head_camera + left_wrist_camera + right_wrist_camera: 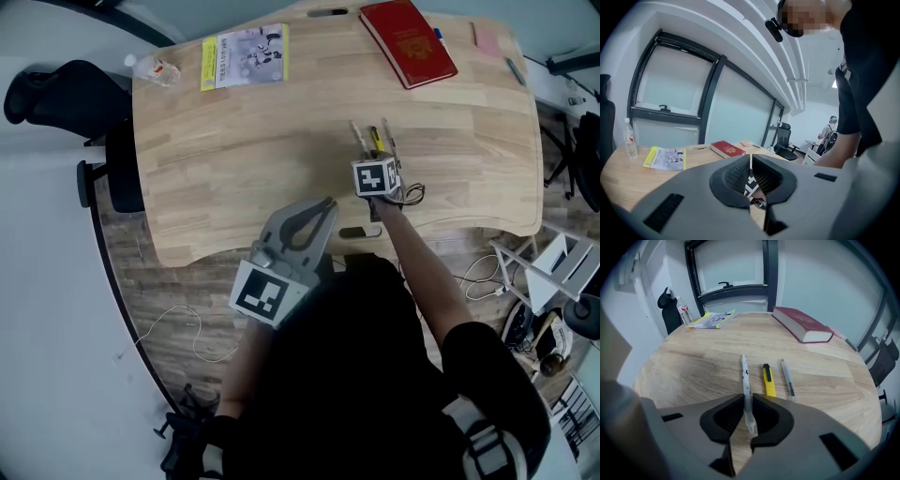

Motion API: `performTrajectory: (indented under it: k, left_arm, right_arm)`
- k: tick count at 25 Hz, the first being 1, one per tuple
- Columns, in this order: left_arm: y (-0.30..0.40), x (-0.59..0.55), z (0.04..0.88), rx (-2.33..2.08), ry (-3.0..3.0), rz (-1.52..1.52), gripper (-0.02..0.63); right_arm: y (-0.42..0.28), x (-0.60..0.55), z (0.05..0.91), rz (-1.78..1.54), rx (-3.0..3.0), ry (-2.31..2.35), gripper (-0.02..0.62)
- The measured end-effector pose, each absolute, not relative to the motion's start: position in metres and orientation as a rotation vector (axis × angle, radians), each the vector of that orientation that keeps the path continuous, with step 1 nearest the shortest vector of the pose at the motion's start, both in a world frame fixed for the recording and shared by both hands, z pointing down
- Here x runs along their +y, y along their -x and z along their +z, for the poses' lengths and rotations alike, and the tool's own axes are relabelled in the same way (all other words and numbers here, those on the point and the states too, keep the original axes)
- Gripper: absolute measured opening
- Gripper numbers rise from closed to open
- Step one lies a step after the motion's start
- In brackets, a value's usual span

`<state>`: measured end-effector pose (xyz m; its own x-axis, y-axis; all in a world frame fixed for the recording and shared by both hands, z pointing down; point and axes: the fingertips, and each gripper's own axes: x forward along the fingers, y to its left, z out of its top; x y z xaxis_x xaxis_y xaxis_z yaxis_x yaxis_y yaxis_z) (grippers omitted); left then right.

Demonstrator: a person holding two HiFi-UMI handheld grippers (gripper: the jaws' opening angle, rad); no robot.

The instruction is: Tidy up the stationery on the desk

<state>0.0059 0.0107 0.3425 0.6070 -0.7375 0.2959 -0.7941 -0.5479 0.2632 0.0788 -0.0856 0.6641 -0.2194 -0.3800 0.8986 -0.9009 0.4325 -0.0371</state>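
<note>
Within right hand-held gripper [747,404], white pen [745,373]

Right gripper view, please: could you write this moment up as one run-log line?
right gripper: shut on white pen | beside it: yellow cutter, grey pen | left gripper: shut, empty

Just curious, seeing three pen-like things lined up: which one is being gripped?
The white speckled pen, leftmost of the three: the right gripper is shut on it. The yellow cutter and grey pen lie free.
</note>
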Motion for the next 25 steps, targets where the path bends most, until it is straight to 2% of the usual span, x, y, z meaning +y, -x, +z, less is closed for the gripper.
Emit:
performTrajectory:
  k: [14,25]
  left_arm:
    - [-0.007,0.029,0.335,-1.293,-2.463,0.233,0.041]
    - [-0.006,0.041,0.325,-1.404,-2.446,0.237,0.041]
  right_arm:
    - [-0.077,-0.081,0.663,0.793,-1.835,-1.109,0.109]
    - [-0.080,-0.069,0.607,0.659,-2.040,-1.013,0.116]
